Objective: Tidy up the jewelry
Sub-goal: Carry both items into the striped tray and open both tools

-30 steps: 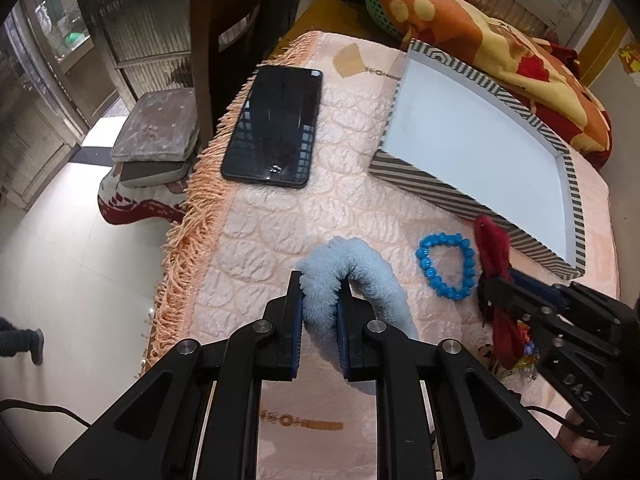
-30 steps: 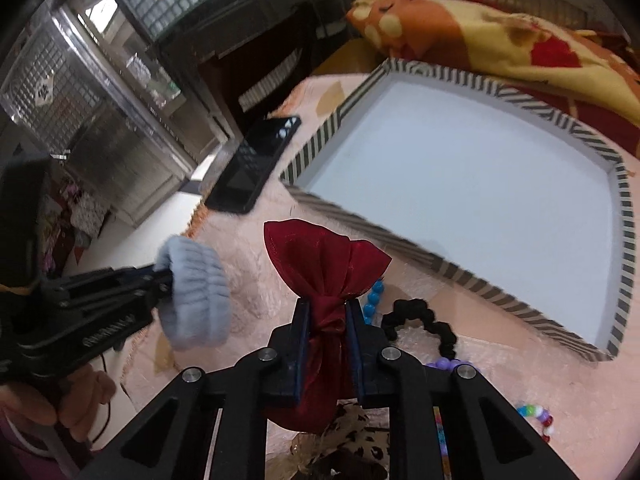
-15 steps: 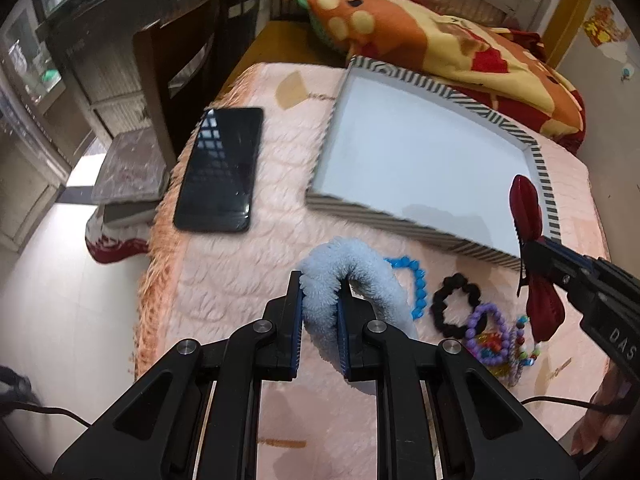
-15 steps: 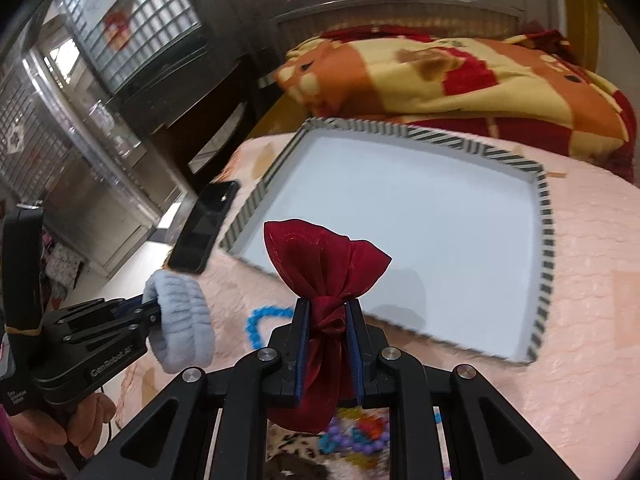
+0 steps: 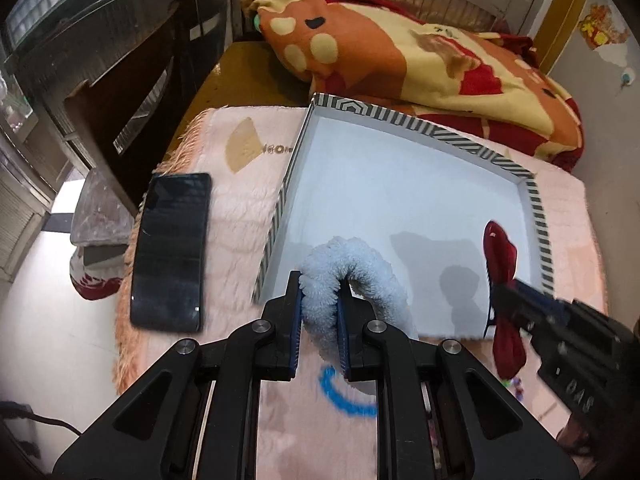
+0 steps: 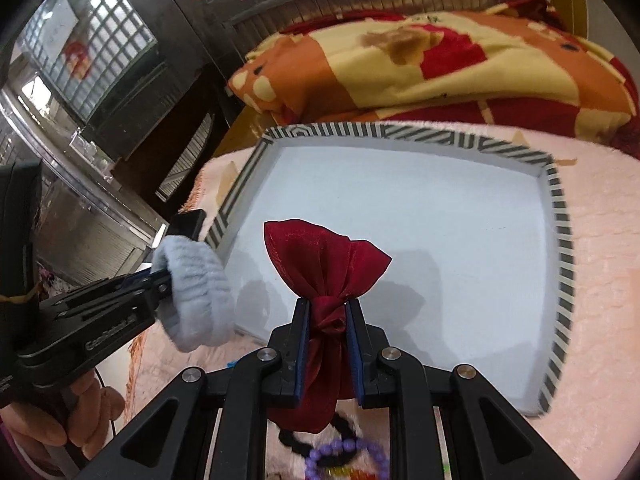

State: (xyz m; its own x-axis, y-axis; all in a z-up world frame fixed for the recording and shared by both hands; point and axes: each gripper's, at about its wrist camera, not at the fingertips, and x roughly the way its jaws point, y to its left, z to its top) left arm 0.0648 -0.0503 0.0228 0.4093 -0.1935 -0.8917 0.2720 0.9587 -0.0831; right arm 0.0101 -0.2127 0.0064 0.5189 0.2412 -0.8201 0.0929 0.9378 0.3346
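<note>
Both grippers have advanced from the bead-strewn worktop to the near edge of the striped tray (image 5: 536,216), which now lies directly ahead of and below both pairs of jaws. The left gripper (image 5: 319,312) pinches a pale blue fluffy scrunchie (image 5: 352,276), arching upward. The right gripper (image 6: 328,344) pinches a red satin bow (image 6: 324,264) at its knot, long axis upright, over the tray's floor.

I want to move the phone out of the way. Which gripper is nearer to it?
Left. The left gripper, holding the fluffy blue scrunchie, is just beside the phone; the right gripper is across the tray.
</note>
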